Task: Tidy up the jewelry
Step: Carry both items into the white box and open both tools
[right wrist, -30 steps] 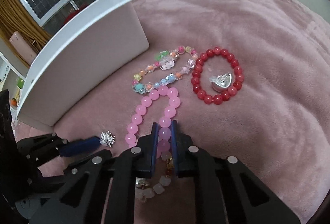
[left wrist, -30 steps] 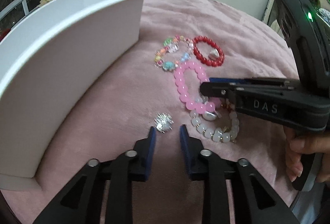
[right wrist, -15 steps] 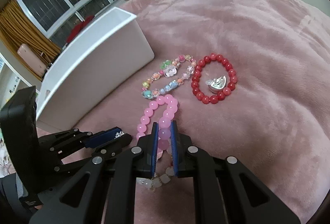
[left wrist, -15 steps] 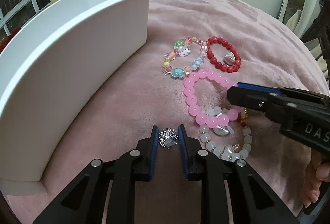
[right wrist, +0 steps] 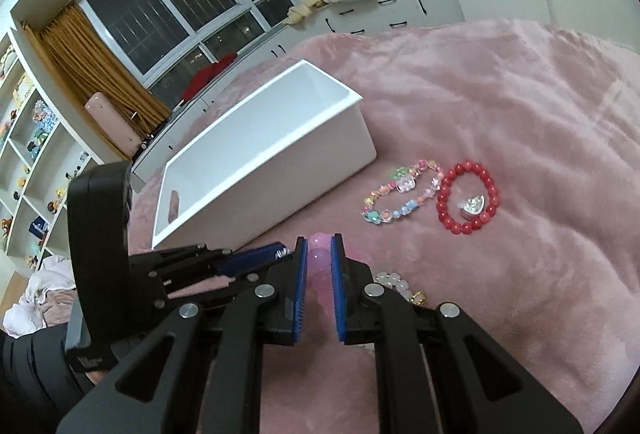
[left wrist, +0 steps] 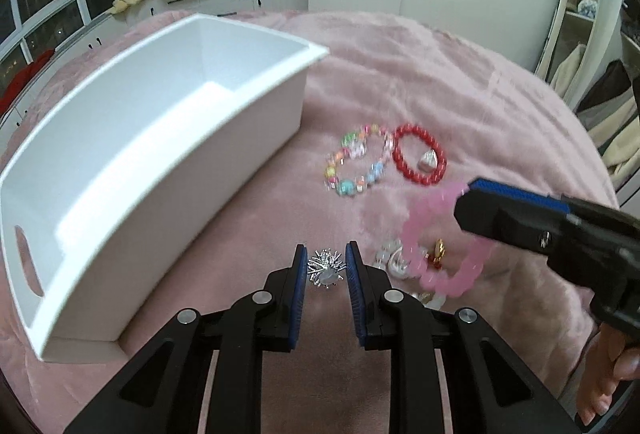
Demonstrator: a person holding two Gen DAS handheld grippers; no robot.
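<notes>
Box (left wrist: pixel 160 170) first: the white open-topped bin fills the left half of the left wrist view, its long axis running from lower left up to upper centre, and its inside looks bare. In the right wrist view it sits at centre, up and left of the fingers. It rests on the pink blanket (left wrist: pixel 440 74) of a bed.

Left gripper (left wrist: pixel 326 270), at lower centre of its own view, is clenched on a small silver spiky brooch (left wrist: pixel 326 268); the jaws have just been closing on it, and it now sits pinched between the blue pads. The box's near wall lies just to its left, so this hand looks the nearer to the drop.

Right gripper (right wrist: pixel 320 266) is clamped on the pink bead bracelet (left wrist: pixel 444 242), which hangs clear of the blanket as a loop at right of centre in the left wrist view. Under it lie a pale white bead bracelet (right wrist: pixel 390 280) with a gold charm. Farther up, side by side and touching, lie the multicoloured bracelet (left wrist: pixel 356 162) and the red bead bracelet (left wrist: pixel 420 154) ringing a silver charm.

Both loads likely go leftward over the box rim.
</notes>
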